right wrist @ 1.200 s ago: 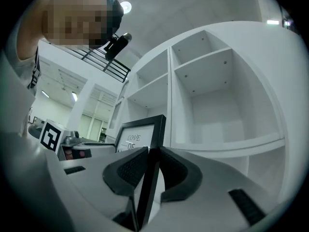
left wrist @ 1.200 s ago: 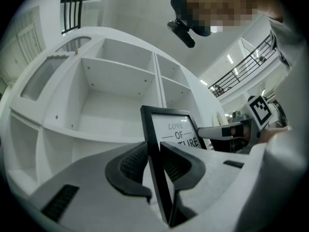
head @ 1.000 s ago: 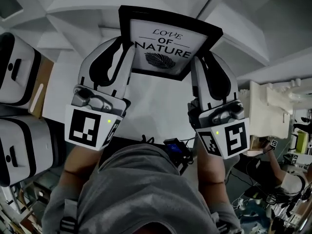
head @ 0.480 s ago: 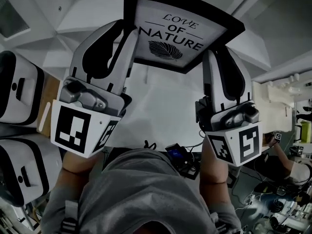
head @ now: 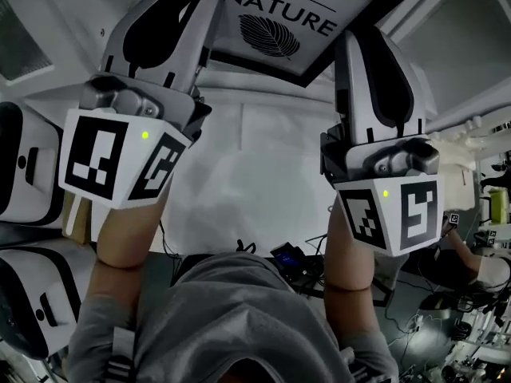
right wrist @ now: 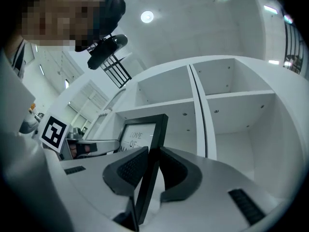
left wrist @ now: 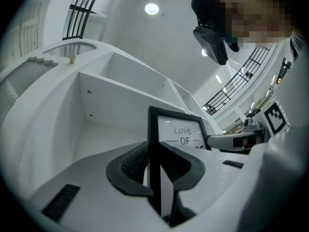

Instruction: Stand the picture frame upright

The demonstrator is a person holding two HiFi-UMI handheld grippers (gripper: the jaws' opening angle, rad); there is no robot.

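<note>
black-edged and rectangular, the picture frame with the white "love of nature" leaf print (head: pixel 279 22) is held up in the air between the two grippers. it sits in front of the white cubby shelf (right wrist: pixel 207 95), with its printed face turned toward the person and leaning back a little. the left gripper (head: pixel 188 22) has its dark ribbed pads (left wrist: pixel 133 163) pressed on the frame's left side bar. the right gripper (head: pixel 374 62) is clamped the same way on the right side bar, so both pairs of fingers stand narrow, each pinching the thin moulding. the white tabletop (head: pixel 255 174) lies below, apart from the frame's lower edge.

the step in hand looks like carrying the frame to the spot where it will stand. to do it well, keep the two grippers level with each other so the frame doesn't twist between them. keep the squeeze even too, since the bars look thin and smooth and could pivot in the pads. bring the bottom edge down flat onto the surface first, then set the lean. no view shows whether a back stand is folded out. so ease one side's grip only once the frame feels settled, with the other side pinching as a guard against a tip.
</note>
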